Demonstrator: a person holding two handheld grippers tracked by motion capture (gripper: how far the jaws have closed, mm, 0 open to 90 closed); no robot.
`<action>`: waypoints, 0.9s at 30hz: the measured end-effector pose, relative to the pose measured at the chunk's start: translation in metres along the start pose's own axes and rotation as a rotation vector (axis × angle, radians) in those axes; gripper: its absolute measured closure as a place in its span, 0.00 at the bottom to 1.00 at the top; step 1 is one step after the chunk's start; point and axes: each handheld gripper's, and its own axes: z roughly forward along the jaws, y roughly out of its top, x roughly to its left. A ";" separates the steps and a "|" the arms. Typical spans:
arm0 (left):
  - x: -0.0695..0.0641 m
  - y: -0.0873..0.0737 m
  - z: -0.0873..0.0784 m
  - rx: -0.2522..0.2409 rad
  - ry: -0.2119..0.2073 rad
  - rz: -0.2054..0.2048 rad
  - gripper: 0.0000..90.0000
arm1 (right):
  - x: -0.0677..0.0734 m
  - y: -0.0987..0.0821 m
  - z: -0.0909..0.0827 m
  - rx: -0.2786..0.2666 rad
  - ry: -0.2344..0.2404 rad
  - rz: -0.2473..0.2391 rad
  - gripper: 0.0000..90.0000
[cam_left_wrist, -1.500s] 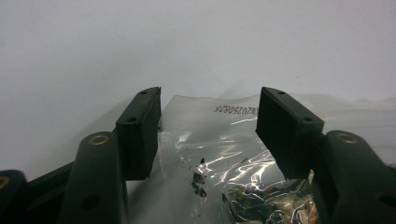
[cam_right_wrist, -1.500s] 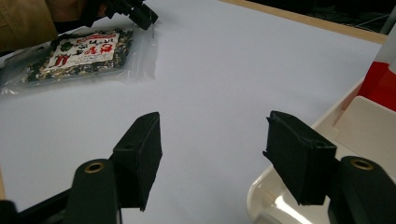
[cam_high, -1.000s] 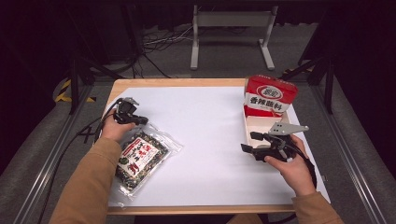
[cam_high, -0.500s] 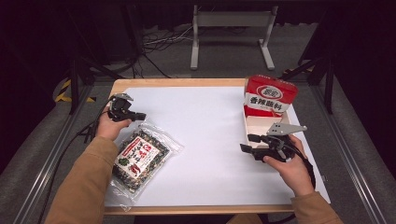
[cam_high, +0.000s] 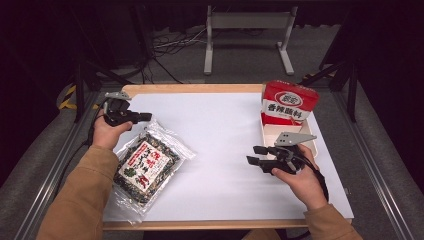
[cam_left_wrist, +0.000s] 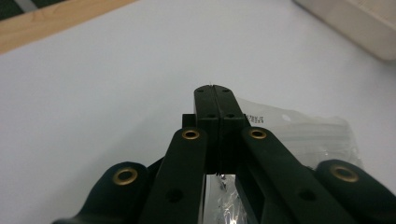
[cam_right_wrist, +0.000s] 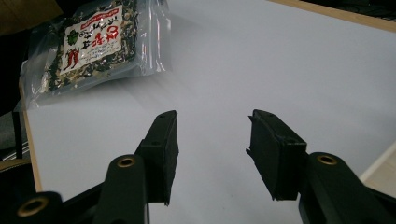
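A clear bag of dark dried spice mix with a red and white label (cam_high: 147, 162) lies at the left of the white table sheet (cam_high: 215, 125). My left gripper (cam_high: 145, 117) is at the bag's far corner. Its jaws are shut, and in the left gripper view (cam_left_wrist: 215, 91) they pinch the bag's clear edge (cam_left_wrist: 299, 130). My right gripper (cam_high: 252, 156) hovers at the right of the sheet, pointing left. Its jaws (cam_right_wrist: 212, 126) stand apart with nothing between them and have just been closing. The bag (cam_right_wrist: 93, 42) lies far ahead of them.
A red snack box with white lettering (cam_high: 290, 102) stands at the back right, in the far end of a shallow cream tray (cam_high: 270, 132). The tray's corner (cam_left_wrist: 355, 23) appears in the left gripper view. The wooden table edge (cam_high: 200, 88) frames the sheet.
My left hand has risen and drawn back to the left with the bag's corner, and the bag has shifted with it. My right gripper's jaws have narrowed while the hand stayed in place.
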 end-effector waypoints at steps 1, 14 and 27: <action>-0.003 0.003 -0.003 -0.009 -0.004 0.013 1.00 | 0.002 0.001 0.001 0.000 0.005 -0.005 0.57; -0.044 0.025 -0.038 -0.103 -0.054 0.115 1.00 | 0.017 0.004 0.008 -0.143 0.022 0.003 0.50; -0.061 0.027 -0.064 -0.159 -0.048 0.138 1.00 | 0.037 0.007 0.030 -0.083 0.051 -0.013 0.46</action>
